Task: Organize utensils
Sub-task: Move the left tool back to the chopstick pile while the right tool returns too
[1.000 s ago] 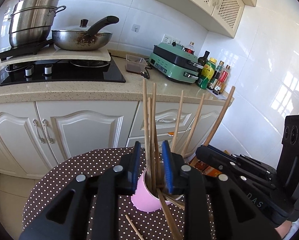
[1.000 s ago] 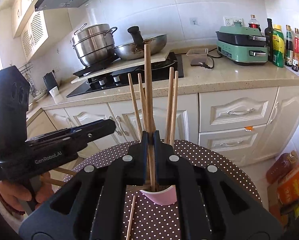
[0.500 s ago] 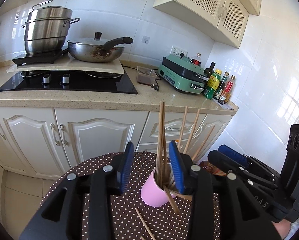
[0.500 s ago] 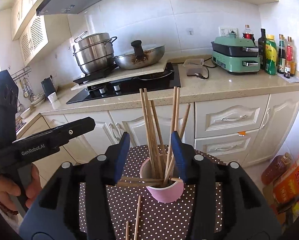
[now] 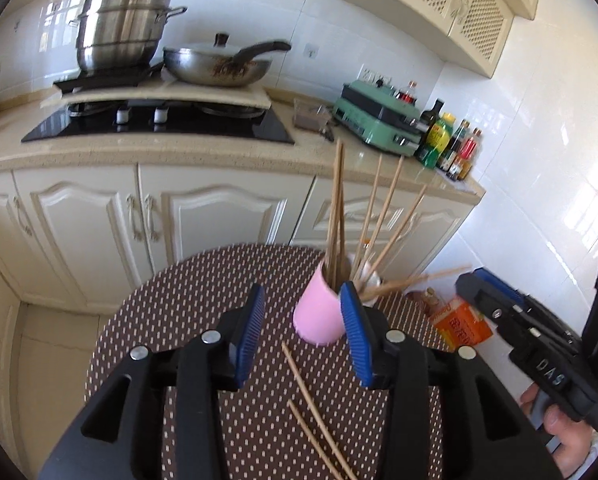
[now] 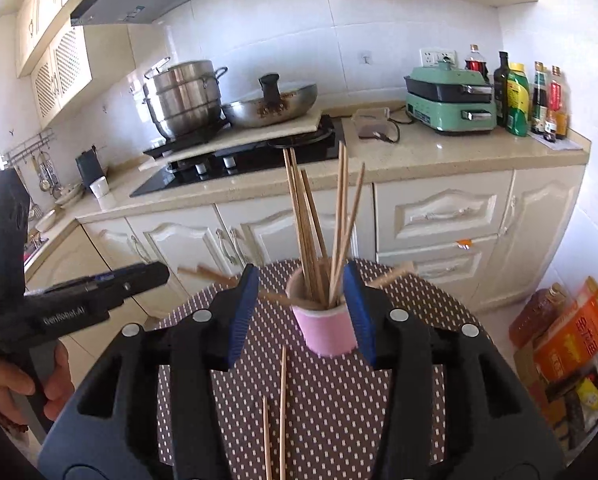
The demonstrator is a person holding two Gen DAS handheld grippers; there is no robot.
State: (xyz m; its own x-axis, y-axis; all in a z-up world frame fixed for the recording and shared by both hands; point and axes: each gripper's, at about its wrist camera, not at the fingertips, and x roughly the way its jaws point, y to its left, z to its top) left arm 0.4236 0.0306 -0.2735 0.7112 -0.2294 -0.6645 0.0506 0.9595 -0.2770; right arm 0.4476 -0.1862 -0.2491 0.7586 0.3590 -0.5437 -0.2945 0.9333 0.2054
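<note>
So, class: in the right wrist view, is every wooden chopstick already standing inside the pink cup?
No: two wooden chopsticks lie flat on the brown dotted tablecloth in front of the pink cup.

"GenRobot.AI" on left gripper [image 6: 99, 300] — "DAS" on right gripper [image 5: 499, 300]

Both wrist cameras look forward and downward along their own fingers, close above the polka-dot table [image 5: 187, 300], facing the kitchen counter [image 6: 459, 152]. Both share the pink cup [image 5: 319, 316] [image 6: 329, 328]; the left view comes from the cup's left, the right view from its right.
</note>
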